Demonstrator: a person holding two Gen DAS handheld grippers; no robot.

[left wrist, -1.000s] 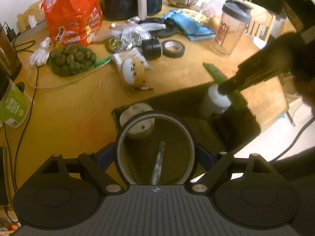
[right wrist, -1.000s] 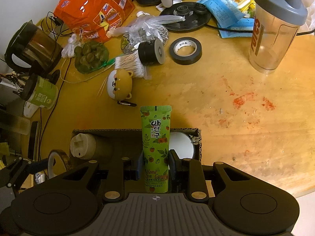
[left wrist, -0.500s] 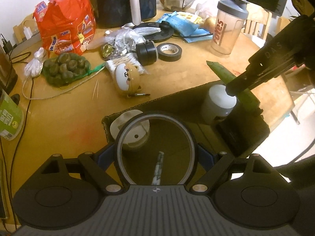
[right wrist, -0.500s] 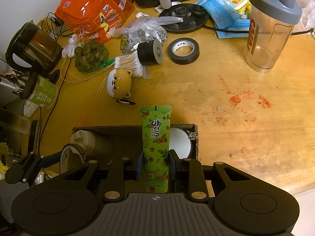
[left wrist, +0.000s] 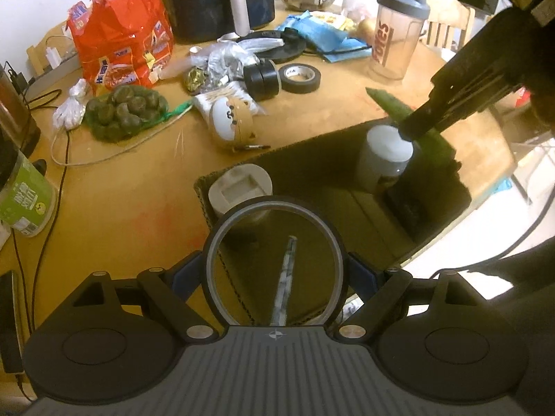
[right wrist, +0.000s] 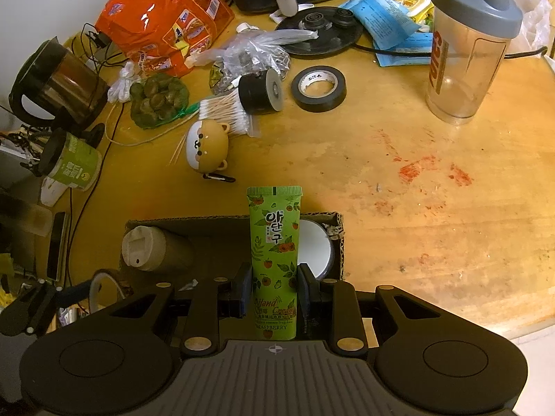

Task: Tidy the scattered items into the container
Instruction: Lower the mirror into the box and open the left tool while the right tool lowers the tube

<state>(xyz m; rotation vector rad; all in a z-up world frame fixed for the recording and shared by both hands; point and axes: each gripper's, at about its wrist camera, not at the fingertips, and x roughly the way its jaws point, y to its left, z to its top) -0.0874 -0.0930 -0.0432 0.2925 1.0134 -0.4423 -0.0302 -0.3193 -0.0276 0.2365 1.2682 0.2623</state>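
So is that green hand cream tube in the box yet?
Not yet. The green hand cream tube is clamped in the right gripper, above the cardboard box.

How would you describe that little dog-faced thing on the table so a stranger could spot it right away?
Start at the cardboard box at the near edge of the round wooden table. Just beyond its far wall, toward the left, lies the dog-faced keychain toy, beside a bundle of cotton swabs. It is the only rounded tan thing with a white cartoon face and a black clip.
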